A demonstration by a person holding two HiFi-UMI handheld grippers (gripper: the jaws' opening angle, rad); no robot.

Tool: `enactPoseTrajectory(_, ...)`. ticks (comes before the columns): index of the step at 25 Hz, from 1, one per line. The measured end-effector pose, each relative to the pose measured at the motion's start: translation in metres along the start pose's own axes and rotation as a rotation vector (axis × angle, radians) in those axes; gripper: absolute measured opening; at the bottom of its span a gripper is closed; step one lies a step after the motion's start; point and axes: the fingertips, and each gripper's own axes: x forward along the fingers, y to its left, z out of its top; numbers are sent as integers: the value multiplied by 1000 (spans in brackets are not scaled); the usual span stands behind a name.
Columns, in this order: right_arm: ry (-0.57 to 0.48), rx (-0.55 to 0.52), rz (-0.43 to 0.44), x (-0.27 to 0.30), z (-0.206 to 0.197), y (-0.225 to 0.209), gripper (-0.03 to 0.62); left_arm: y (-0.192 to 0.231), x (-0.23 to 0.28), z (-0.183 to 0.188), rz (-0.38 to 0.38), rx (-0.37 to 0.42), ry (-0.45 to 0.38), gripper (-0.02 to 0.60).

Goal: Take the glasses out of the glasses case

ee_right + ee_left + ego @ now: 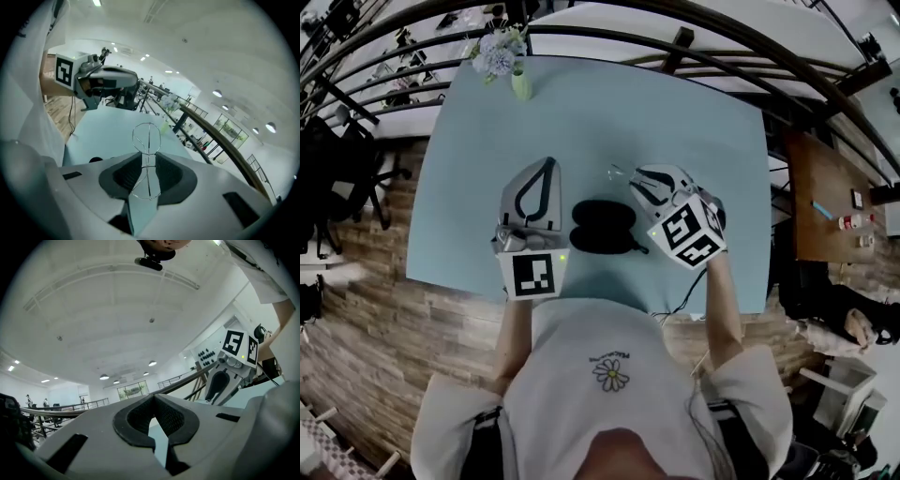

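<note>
My right tongs [149,155] grip the glasses [146,137], lifted clear of the desk [675,112]. The case [602,227] lies by its near edge. My left tongs [153,398] are clenched, empty.

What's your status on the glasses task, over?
Right tool shut on glasses, clear of case. Left tool shut, empty. Case on table between tools. Nothing in the way.

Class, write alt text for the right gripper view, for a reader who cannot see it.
Thin wire-framed glasses are clamped between the right tongs, held in the air above a light blue table. Beyond them, at upper left, the left tongs and their marker cube hang above the table.
</note>
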Motion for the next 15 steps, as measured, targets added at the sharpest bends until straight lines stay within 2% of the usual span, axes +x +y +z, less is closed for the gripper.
enactPoseTrajectory(5,-218,58,-264,-44,31,-42,92,-6,3,21,-2,34,-40,15)
enactPoseTrajectory(10,-390,93,-502,-83,63,-71,92,-7,1,33,-14,42,-57,15)
enactPoseTrajectory(11,-434,116,-549,-91,68,-75,92,-7,1,36,-10,14,-75,15)
enactPoseTrajectory(14,-594,249,-680,-117,76,-84,92,-6,-1,47,39,-192,-153,15)
enactPoseTrajectory(15,-635,301,-716,-125,76,-86,92,-7,-2,49,43,-218,-161,15)
